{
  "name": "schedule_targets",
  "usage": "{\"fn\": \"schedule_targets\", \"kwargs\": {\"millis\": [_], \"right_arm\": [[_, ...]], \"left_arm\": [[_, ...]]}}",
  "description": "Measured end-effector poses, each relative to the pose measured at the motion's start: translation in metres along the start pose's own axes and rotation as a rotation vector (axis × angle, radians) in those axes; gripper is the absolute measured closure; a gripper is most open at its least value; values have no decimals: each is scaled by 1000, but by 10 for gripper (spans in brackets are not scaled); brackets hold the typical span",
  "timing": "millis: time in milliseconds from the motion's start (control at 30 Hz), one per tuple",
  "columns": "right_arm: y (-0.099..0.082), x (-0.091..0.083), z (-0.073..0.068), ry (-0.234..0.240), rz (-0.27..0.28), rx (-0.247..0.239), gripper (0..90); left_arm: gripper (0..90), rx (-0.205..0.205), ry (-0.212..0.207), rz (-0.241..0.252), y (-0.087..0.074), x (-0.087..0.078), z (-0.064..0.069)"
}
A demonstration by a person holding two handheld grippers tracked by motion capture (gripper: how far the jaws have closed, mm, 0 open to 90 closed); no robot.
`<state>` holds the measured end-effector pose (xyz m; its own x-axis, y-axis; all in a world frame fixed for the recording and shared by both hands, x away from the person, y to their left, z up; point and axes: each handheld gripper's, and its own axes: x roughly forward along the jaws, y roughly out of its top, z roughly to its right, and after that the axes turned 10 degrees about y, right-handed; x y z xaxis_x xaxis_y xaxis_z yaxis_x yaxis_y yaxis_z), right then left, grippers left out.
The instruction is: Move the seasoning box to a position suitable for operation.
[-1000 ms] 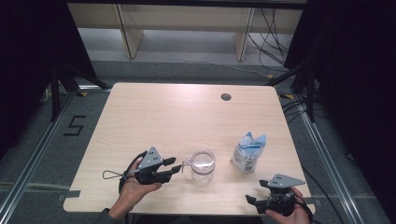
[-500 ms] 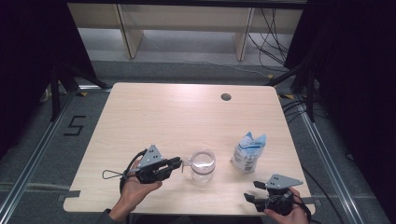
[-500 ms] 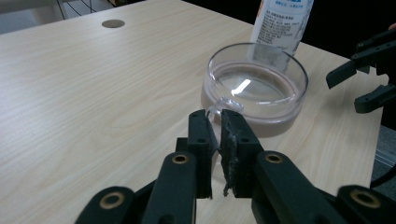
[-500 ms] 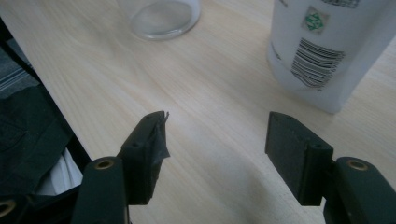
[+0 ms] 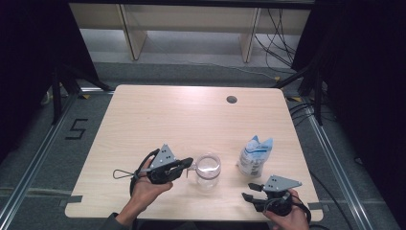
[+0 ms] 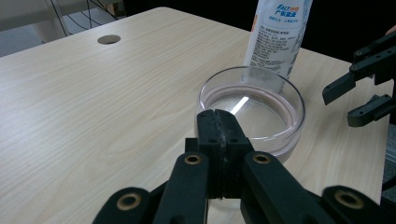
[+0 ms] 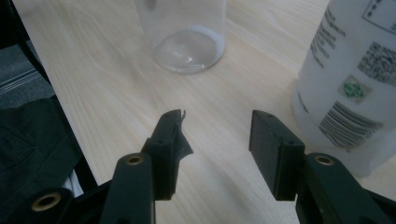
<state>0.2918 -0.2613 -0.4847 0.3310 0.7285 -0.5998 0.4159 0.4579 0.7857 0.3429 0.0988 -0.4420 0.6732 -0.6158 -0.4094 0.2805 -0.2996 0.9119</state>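
Note:
A clear glass cup stands near the table's front edge. My left gripper lies on its side left of the cup. Its jaws have just been closing and now meet at the cup's near rim. I see nothing between them. A white and blue package stands upright to the right of the cup. My right gripper hovers at the front right, pointing left. Its jaws have just been closing and stand half apart over bare wood, with the cup and the package ahead.
The wooden table has a round cable hole at the back right. A black cable loops from my left gripper over the table. Shelving and floor cables lie beyond the far edge.
The left jaws have come together and that gripper has shifted slightly toward the cup. The right jaws have narrowed from wide to about half apart. The cup and the package have not moved.

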Motion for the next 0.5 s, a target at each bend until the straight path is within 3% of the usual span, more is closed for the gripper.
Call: {"fn": "schedule_targets", "kwargs": {"millis": [33, 233, 500], "right_arm": [[2, 2, -2, 9, -2, 14, 552], [9, 9, -1, 22, -4, -18, 552], [11, 11, -2, 6, 2, -25, 553]], "left_arm": [[892, 0, 0, 0, 0, 0, 0], [888, -15, -5, -2, -2, 3, -2], [883, -9, 11, -2, -3, 3, -1]]}}
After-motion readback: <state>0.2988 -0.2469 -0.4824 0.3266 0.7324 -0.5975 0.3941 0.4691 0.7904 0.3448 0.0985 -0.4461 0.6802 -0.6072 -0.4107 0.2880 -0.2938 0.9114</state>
